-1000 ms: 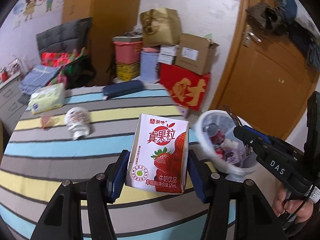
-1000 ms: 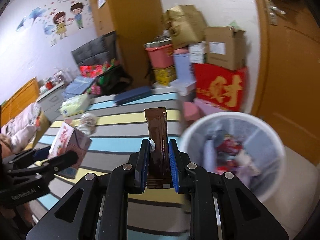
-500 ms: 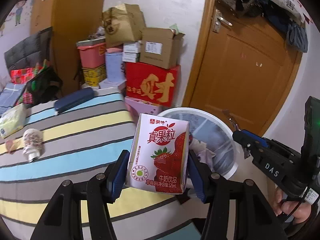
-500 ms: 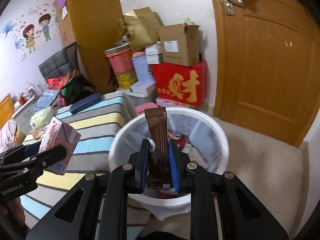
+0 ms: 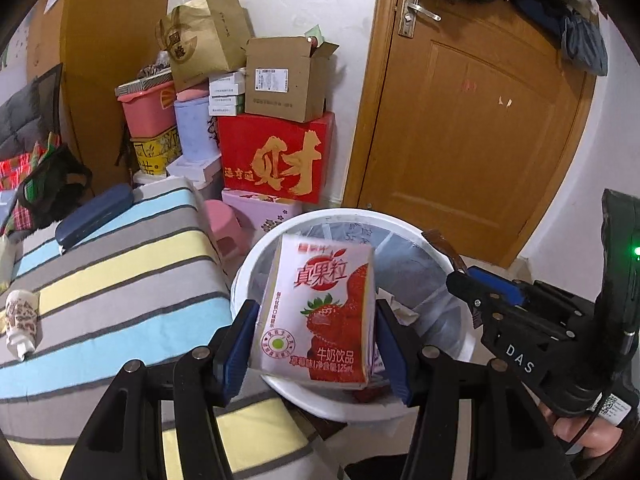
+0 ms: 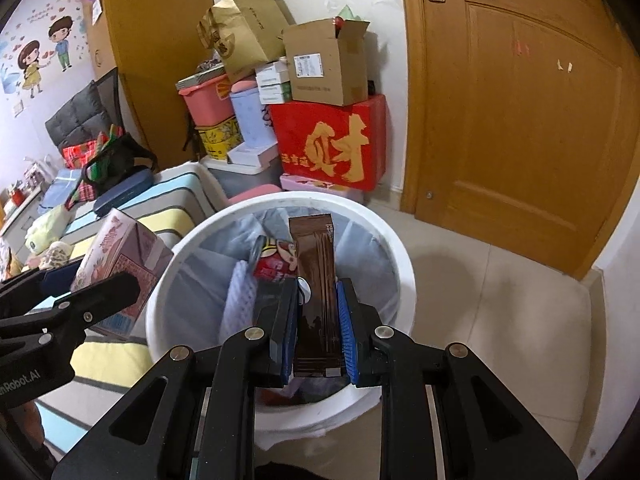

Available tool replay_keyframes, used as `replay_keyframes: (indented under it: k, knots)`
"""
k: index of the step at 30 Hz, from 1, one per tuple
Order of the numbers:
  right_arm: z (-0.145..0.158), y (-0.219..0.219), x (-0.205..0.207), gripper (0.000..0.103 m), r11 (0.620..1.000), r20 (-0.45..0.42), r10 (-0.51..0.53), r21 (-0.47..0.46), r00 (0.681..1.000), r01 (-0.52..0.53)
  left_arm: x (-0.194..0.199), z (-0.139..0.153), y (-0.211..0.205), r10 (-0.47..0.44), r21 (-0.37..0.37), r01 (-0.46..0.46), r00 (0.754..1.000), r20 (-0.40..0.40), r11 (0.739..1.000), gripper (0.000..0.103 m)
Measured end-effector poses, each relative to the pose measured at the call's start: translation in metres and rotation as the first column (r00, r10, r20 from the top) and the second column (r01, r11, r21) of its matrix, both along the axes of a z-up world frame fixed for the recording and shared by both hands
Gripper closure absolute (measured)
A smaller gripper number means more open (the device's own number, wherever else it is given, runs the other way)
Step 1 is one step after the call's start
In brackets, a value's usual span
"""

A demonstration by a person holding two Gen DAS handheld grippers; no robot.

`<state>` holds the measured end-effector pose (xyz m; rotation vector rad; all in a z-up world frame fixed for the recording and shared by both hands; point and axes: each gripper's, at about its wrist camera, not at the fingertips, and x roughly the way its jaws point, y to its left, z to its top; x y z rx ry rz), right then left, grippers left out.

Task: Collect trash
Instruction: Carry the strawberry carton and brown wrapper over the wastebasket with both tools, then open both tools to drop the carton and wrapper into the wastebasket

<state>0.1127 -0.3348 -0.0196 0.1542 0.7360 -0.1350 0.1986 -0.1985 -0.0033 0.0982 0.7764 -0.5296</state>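
The drop step is in hand: the left gripper (image 5: 316, 344) clamps the milk carton (image 5: 320, 312) and the right gripper (image 6: 318, 332) pinches the brown wrapper (image 6: 316, 280), both above the bin (image 6: 400, 248); next, I judge, both jaws must open

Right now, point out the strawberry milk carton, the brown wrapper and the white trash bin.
strawberry milk carton (image 5: 320, 312): left wrist view, printed front face.
brown wrapper (image 6: 316, 280): right wrist view, middle of the strip.
white trash bin (image 6: 402, 256): right wrist view, right rim.
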Motion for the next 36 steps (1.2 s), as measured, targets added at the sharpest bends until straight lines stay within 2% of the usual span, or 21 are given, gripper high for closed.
replay_keyframes:
  k: [6,8,9,10,11,24,36]
  knots:
    - [-0.003,-0.002,0.008,0.081,1.000,-0.020,0.001,-0.021,1.000,-0.001,0.010,-0.004,-0.003,0.005,-0.004,-0.005,1.000,-0.007,1.000,0.045]
    - [-0.003,-0.001,0.009,0.078,0.999,-0.022,-0.007,-0.033,1.000,0.006,0.011,-0.004,-0.001,0.003,-0.020,-0.004,1.000,-0.015,1.000,0.038]
    - [-0.004,-0.001,0.008,0.068,1.000,-0.021,-0.008,-0.030,1.000,0.007,0.012,-0.004,0.001,0.012,-0.016,-0.012,1.000,-0.014,1.000,0.037]
    - [-0.003,-0.001,0.008,0.053,1.000,-0.021,-0.004,-0.021,1.000,0.004,0.012,-0.004,0.002,0.017,-0.011,-0.017,1.000,-0.010,1.000,0.037]
    - [-0.003,-0.001,0.008,0.048,1.000,-0.019,-0.002,-0.016,1.000,0.001,0.011,-0.004,0.003,0.022,-0.011,-0.022,1.000,-0.009,1.000,0.037]
    - [0.007,0.012,0.003,0.047,1.000,0.025,0.000,-0.010,1.000,0.000,-0.004,0.012,0.032,0.068,-0.030,-0.067,0.998,0.019,0.997,0.037]
    - [0.016,0.039,-0.004,0.047,0.999,0.062,0.046,-0.006,0.997,-0.046,-0.030,0.026,0.070,0.129,-0.049,-0.127,0.990,0.053,0.991,0.037]
